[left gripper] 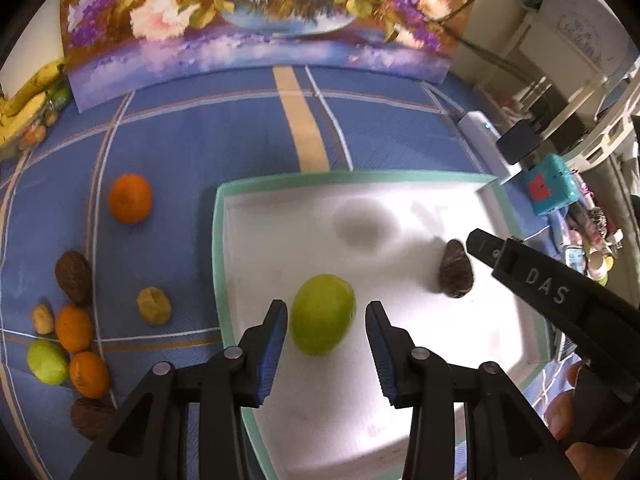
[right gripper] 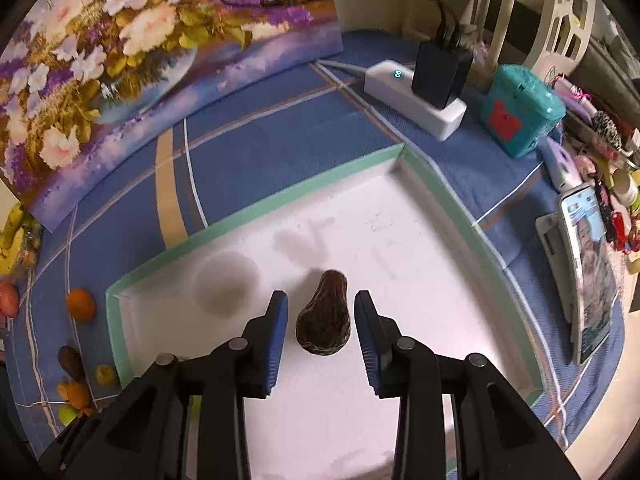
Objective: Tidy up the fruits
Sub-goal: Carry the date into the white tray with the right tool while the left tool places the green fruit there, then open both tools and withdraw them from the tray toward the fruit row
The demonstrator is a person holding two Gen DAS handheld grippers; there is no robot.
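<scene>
A white tray with a green rim (left gripper: 218,240) lies on the blue cloth; it also shows in the right wrist view (right gripper: 120,336). My left gripper (left gripper: 326,328) is open over the tray, with a green round fruit (left gripper: 322,314) between its fingers, blurred and not clamped. My right gripper (right gripper: 320,314) is open, with a dark brown avocado (right gripper: 324,320) lying on the tray between its fingers; the avocado (left gripper: 455,270) also shows in the left wrist view, beside the right gripper's finger (left gripper: 520,268). Left of the tray lie an orange (left gripper: 131,199), more oranges (left gripper: 74,328), a green fruit (left gripper: 46,362) and brown fruits (left gripper: 74,278).
A flower painting (left gripper: 256,28) stands at the back. Bananas (left gripper: 24,100) lie at far left. A white power strip with a black charger (right gripper: 416,96), a teal box (right gripper: 520,110) and a phone on a stand (right gripper: 588,272) sit to the right of the tray.
</scene>
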